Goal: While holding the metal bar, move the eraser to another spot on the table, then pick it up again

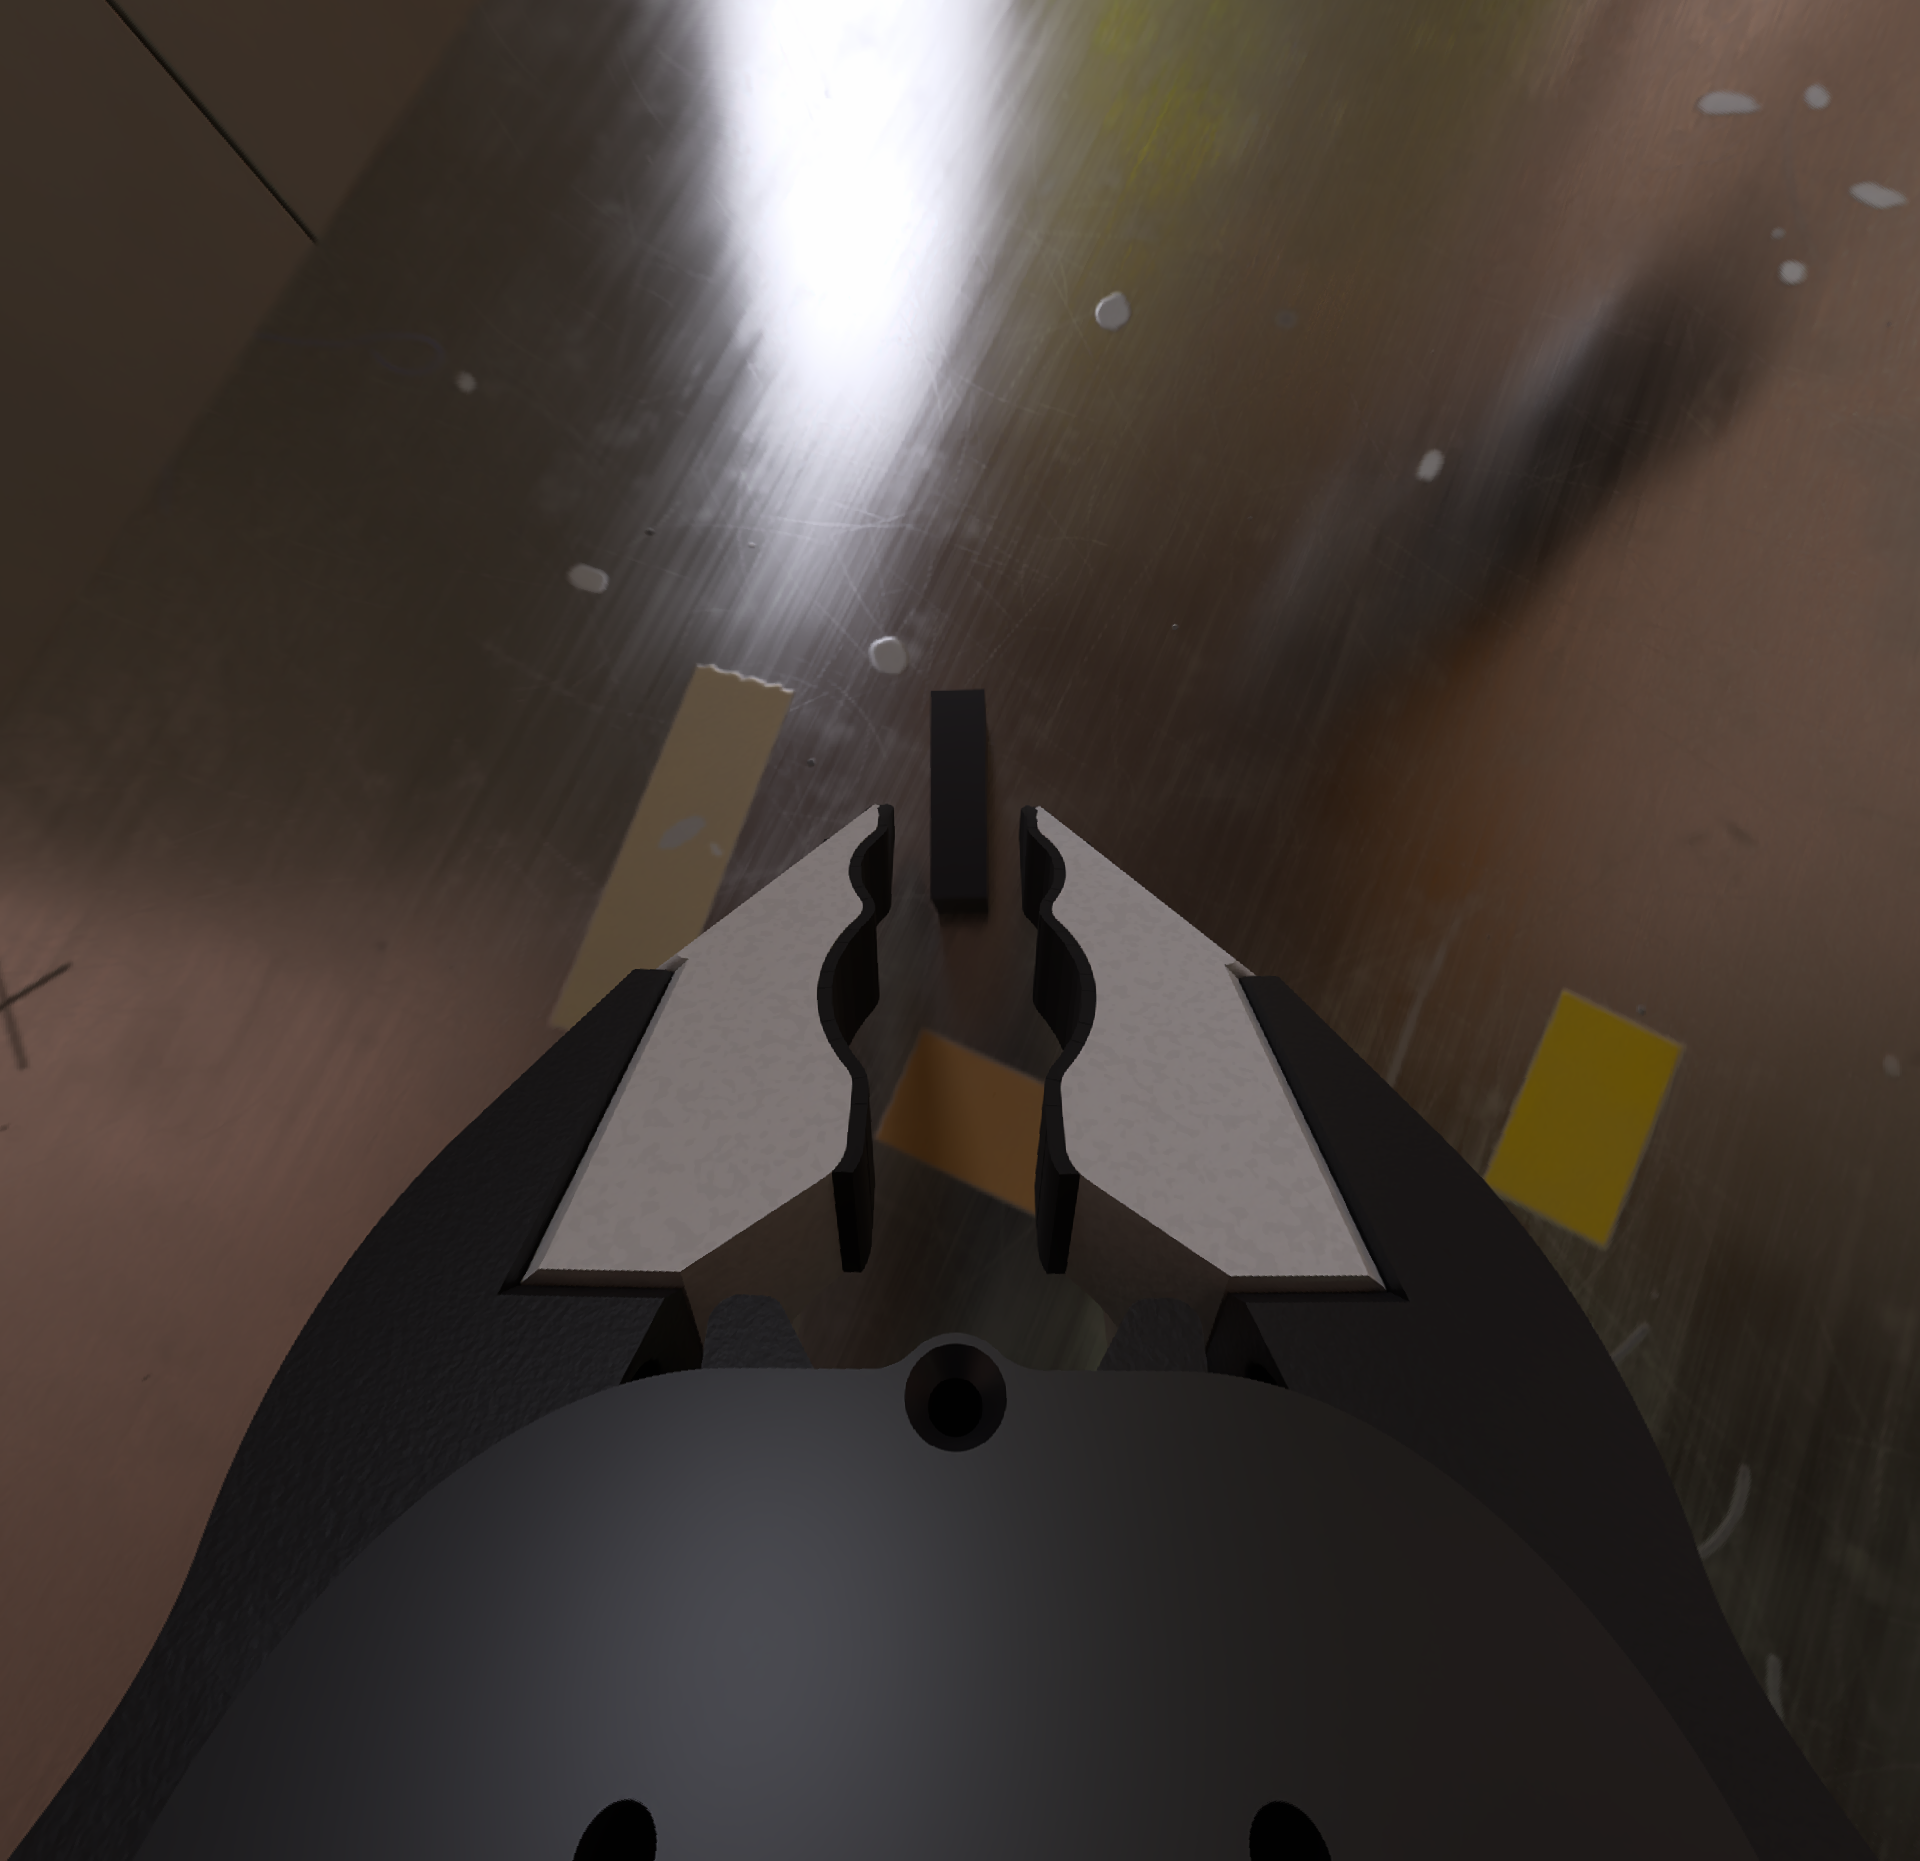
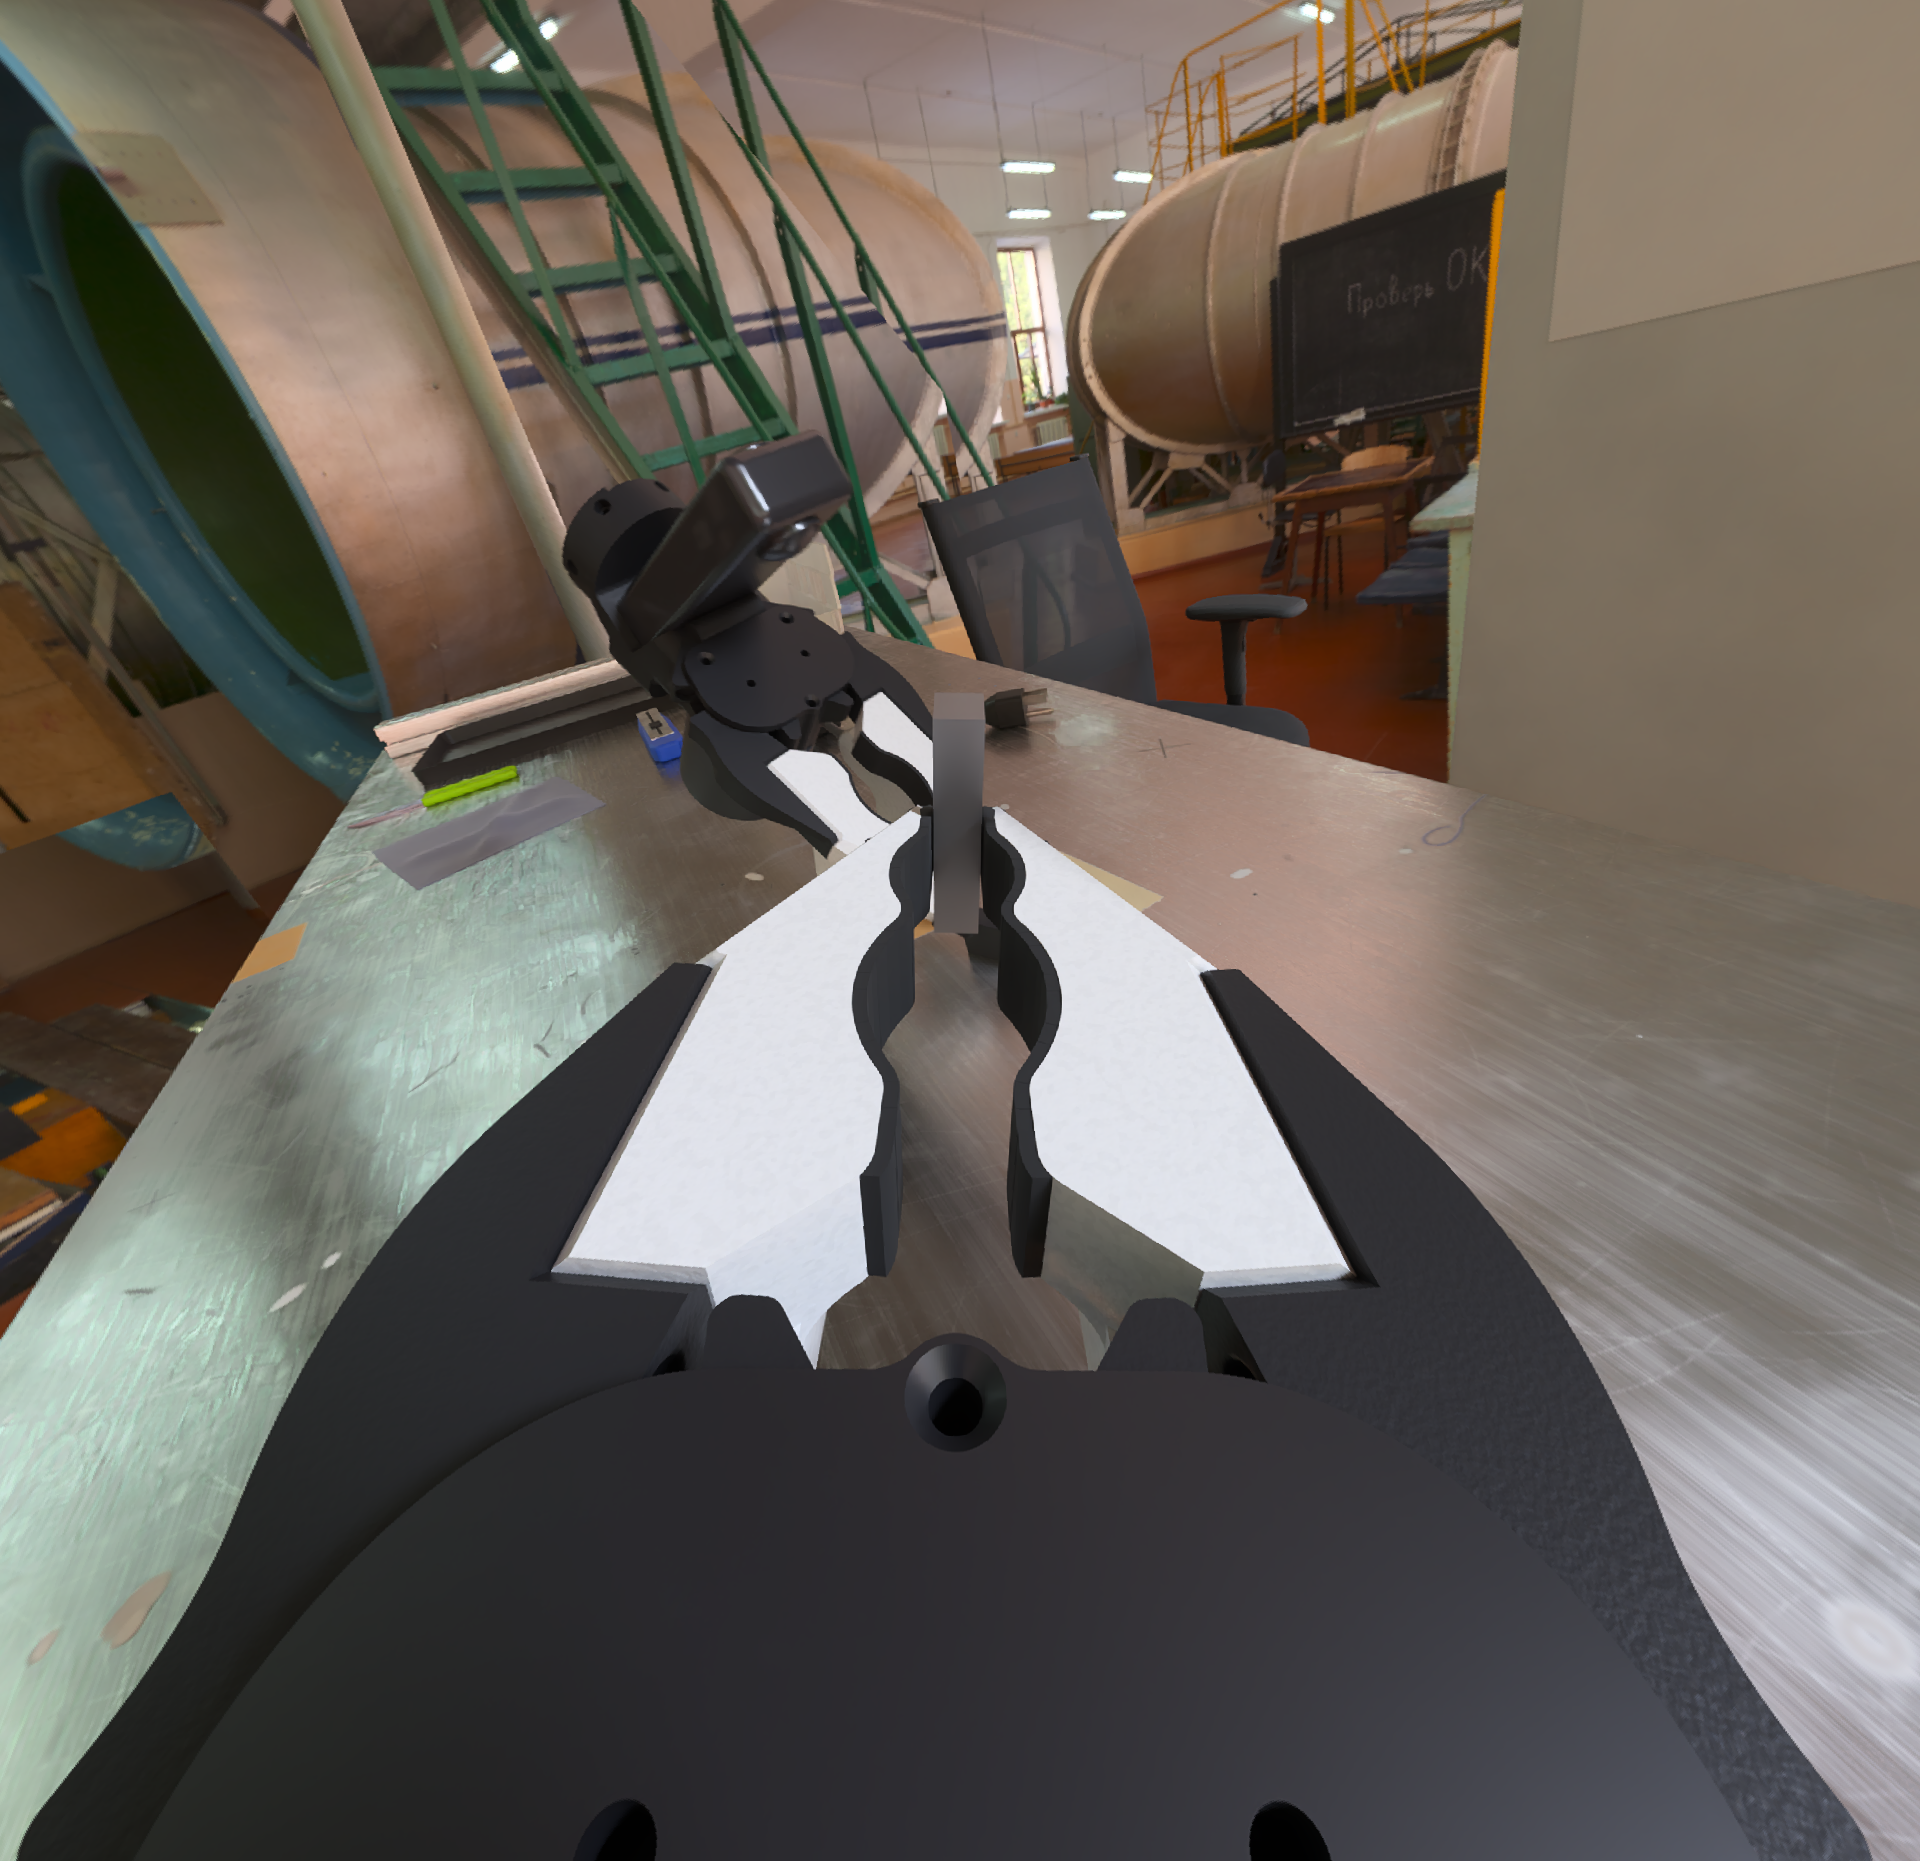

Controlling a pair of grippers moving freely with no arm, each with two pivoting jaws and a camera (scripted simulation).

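The eraser (image 1: 957,772) is a small black block lying flat on the scratched metal table (image 1: 1247,668). My left gripper (image 1: 957,824) is open and points down at it. Its fingertips (image 1: 873,855) stand on either side of the eraser's near half with a gap on each side. My right gripper (image 2: 956,824) is shut on the metal bar (image 2: 958,751), a grey flat bar held upright at the fingertips above the table (image 2: 1455,980). The left gripper also shows in the right wrist view (image 2: 868,809), tilted down just behind the bar. The eraser is hidden in that view.
Strips of tape lie on the table: beige (image 1: 675,835), orange (image 1: 961,1105), yellow (image 1: 1579,1115). At the far left of the table are a green marker (image 2: 470,786), a grey sheet (image 2: 488,835), a blue item (image 2: 660,736) and a dark tray (image 2: 520,720). An office chair (image 2: 1049,585) stands behind.
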